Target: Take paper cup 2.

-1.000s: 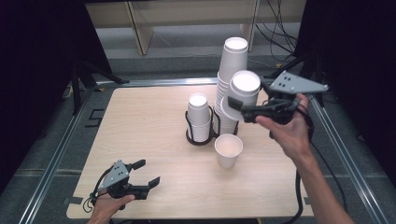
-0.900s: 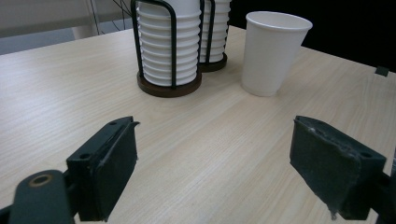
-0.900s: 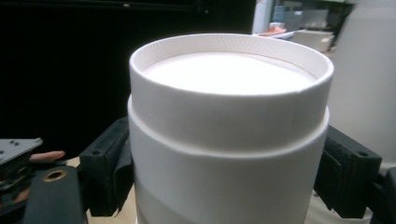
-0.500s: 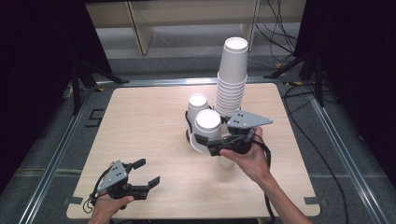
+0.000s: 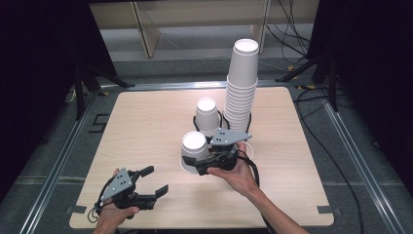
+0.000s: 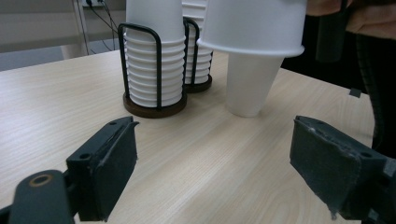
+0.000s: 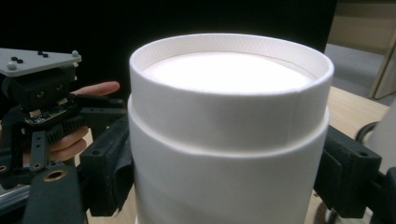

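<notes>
High view first: the right gripper (image 5: 207, 163) holds a white paper cup (image 5: 195, 148) upside down, its jaws clamped on the cup's sides, directly over another upside-down cup (image 5: 247, 147) that stands on the wooden table (image 5: 146, 126); that standing cup is mostly hidden behind the hand, with just a bit of white rim showing at about three o'clock of the gripper. At twelve o'clock from the held cup sit a short cup stack (image 5: 207, 114) in a black wire holder and, beside it toward one o'clock, a tall cup stack (image 5: 241, 92). The left gripper (image 5: 151, 181) rests at seven o'clock, near the table's front edge, jaws apart and empty. Left gripper view: its two black jaws stand wide with bare table between them; ahead, the held cup (image 6: 254, 23) hangs just above the standing cup (image 6: 247, 84), the two not yet nested, and the wire holder (image 6: 154, 100) with its stack is at eleven o'clock. Right gripper view: the cup (image 7: 229, 130) sits gripped between both pads, base up, and the left gripper (image 7: 42, 93) shows at nine o'clock. As I judge it, picking a cup is done; lowering it onto the standing cup and letting go are left.
</notes>
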`<state>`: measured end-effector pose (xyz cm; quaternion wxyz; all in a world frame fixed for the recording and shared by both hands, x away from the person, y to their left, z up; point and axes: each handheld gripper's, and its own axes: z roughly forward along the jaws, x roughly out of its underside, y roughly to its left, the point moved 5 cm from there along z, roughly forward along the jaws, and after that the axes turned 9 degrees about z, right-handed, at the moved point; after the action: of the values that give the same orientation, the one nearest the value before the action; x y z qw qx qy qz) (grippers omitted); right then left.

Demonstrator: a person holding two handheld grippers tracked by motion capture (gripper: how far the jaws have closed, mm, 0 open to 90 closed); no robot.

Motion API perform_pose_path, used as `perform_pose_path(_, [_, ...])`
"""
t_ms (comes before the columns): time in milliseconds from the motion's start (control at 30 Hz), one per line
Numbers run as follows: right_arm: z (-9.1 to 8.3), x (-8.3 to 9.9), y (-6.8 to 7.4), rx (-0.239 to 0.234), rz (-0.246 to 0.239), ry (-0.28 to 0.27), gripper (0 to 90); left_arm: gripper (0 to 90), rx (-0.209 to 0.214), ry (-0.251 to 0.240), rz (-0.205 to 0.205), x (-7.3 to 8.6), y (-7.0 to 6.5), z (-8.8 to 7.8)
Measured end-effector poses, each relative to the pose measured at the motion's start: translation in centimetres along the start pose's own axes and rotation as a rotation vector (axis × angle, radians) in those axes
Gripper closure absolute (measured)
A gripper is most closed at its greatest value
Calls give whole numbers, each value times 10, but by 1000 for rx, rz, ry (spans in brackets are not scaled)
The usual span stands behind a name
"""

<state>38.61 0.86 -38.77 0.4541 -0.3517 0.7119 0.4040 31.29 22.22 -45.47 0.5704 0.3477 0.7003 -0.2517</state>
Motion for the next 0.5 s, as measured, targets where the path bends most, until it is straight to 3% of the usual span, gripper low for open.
perform_pose_path(100, [8,4,3,-5,-3,20,191,146,3,19,9,0,-1,-1])
perform_pose_path(167, [14,5,6,-17,-3,19,191,146,8,-10,2,0,-2,2])
perform_pose_path(233, [18,6,9,-21,-11,24,191,146,4,14,11,0,-2,1])
perform_pose_path(300, [22,6,11,-35,-11,23,191,146,11,-3,13,0,-2,2])
perform_pose_path(367, [24,7,13,-29,-17,21,191,146,1,17,19,0,-2,1])
perform_pose_path(500, [26,9,14,-43,-7,26,191,146,8,-11,17,0,-2,2])
